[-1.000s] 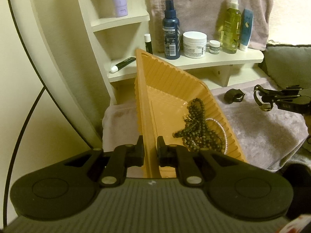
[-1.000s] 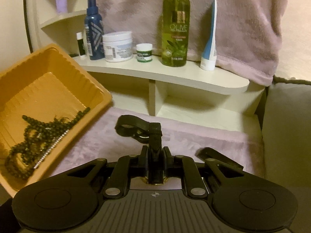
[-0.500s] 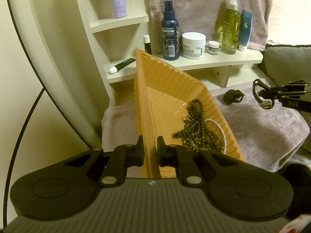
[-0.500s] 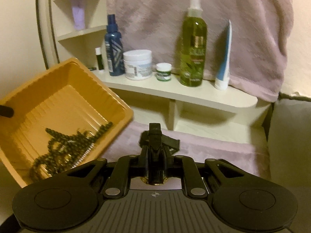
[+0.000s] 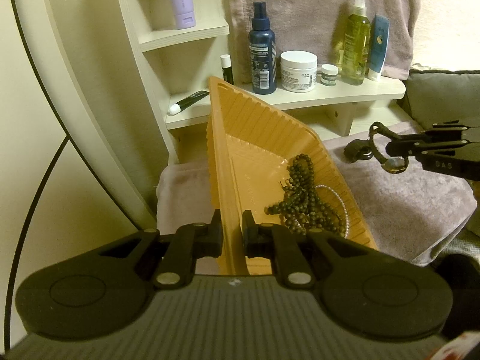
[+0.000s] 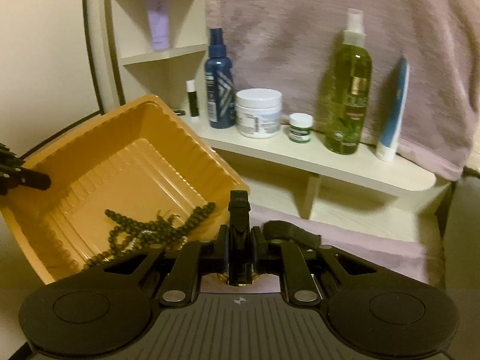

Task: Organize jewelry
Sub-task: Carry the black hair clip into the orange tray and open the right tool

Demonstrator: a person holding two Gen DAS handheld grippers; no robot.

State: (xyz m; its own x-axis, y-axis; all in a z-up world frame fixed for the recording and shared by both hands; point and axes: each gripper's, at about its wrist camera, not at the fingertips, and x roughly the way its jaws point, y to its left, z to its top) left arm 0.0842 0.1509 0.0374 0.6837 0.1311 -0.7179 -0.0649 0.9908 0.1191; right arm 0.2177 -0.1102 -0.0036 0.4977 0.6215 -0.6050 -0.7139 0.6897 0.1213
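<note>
My left gripper [image 5: 232, 231] is shut on the near rim of the orange plastic tray [image 5: 255, 126] and holds it tilted above the towel. In the tray's low corner lie dark bead strands [image 5: 303, 201] and a pearl bracelet [image 5: 339, 198]. My right gripper [image 6: 240, 237] is shut on a black-strapped watch [image 6: 239, 210] with a gold case, and the strap end sticks up between the fingers. The left wrist view shows that gripper [image 5: 396, 150] carrying the watch [image 5: 394, 165] in the air, right of the tray. The tray [image 6: 120, 150] lies to the left in the right wrist view.
A small black strap piece [image 5: 355, 151] lies on the mauve towel [image 5: 405, 210] behind the watch. The cream shelf [image 6: 330, 165] carries a blue bottle [image 6: 219, 90], a white jar [image 6: 259, 112], a green spray bottle [image 6: 348, 96] and a blue tube [image 6: 393, 111]. A grey cushion [image 5: 444, 96] sits far right.
My right gripper has risen off the towel with the watch and moved left toward the tray. The left gripper and the tray have stayed put.
</note>
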